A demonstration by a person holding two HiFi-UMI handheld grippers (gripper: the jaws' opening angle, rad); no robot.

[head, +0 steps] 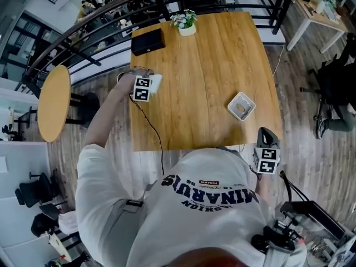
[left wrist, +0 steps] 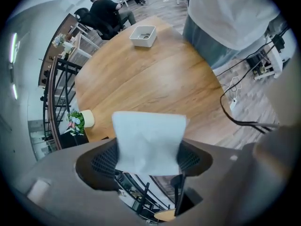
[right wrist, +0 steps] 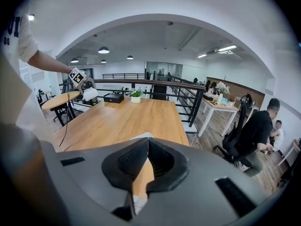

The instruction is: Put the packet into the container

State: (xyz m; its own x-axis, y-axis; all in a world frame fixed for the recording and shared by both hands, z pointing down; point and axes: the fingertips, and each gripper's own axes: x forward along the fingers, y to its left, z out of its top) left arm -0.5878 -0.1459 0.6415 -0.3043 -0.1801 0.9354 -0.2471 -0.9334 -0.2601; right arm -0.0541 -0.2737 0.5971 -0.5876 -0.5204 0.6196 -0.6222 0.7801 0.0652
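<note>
Wood-plank table (head: 206, 65): left hand-held gripper (left wrist: 149, 160) clamps flat white packet (left wrist: 149, 140) well away from square white container (head: 234, 100), right hand-held gripper (right wrist: 147, 145) closed empty near that container; risk: limp packet could slip mid-carry or snag the container's rim.

Head view looks steeply down; all views share the table (head: 211, 65).

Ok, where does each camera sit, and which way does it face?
Head view: on the head, steeply down at the table; shirt, left arm show.
Left gripper view: on the left gripper, down across the table; packet in jaws, torso.
Right gripper view: on the right gripper, level along the table; left arm.
First two share the container.
</note>
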